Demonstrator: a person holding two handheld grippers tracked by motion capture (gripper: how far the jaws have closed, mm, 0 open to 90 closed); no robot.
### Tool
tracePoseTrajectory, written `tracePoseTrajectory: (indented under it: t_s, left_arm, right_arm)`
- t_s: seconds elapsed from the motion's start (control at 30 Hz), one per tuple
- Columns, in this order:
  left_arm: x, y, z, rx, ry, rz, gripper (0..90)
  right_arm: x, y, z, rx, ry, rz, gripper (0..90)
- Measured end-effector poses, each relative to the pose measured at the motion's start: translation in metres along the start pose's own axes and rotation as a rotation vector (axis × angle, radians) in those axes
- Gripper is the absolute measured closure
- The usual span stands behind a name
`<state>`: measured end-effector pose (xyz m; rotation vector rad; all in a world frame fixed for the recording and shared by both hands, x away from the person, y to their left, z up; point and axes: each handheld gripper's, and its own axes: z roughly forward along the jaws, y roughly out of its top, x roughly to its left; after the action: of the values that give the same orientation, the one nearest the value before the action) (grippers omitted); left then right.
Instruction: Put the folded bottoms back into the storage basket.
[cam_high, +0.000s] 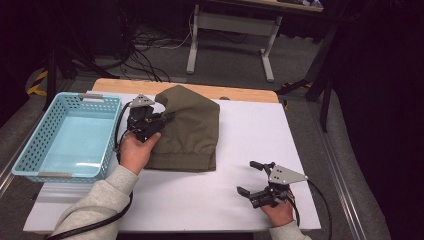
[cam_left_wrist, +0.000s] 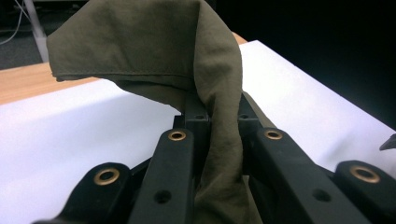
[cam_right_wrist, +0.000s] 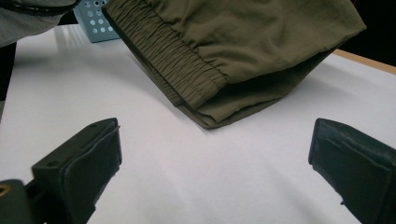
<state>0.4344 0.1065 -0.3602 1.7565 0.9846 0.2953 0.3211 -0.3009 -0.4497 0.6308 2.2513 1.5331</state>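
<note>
Lying folded: one olive garment (cam_high: 189, 131), one basket (cam_high: 30, 159).

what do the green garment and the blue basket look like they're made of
Green garment: seemingly thin woven cloth, matte; it drapes in soft folds, with stitched hems and a gathered elastic band.
Blue basket: probably moulded plastic, smooth with a slight sheen; stiff walls pierced by even rows of holes.

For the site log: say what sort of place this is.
Probably a lab or workshop: a white-topped table on a bare floor, loose cables behind it, a metal-legged desk, dark surroundings.
</note>
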Motion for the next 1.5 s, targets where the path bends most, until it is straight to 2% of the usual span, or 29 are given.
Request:
tracePoseTrajectory:
  t_s: [0.27,0.8,1.1,1.5]
  left_arm:
    - [-0.002,0.006,-0.011,-0.017,-0.007,0.010,82.1]
    - [-0.001,0.017,-0.036,-0.053,0.009,0.027,82.1]
    - [0.002,0.024,-0.058,-0.094,0.024,0.025,82.1]
    - [0.015,0.028,-0.090,-0.139,0.051,0.007,82.1]
  right_arm:
    - [0.000,0.000,0.000,-0.003,0.002,0.003,3.1]
    - [0.000,0.000,0.000,-0.002,0.000,0.002,3.1]
    - [0.000,0.000,0.000,-0.003,0.001,0.002,3.2]
    - [0.000,0.000,0.000,-0.003,0.001,0.003,3.1]
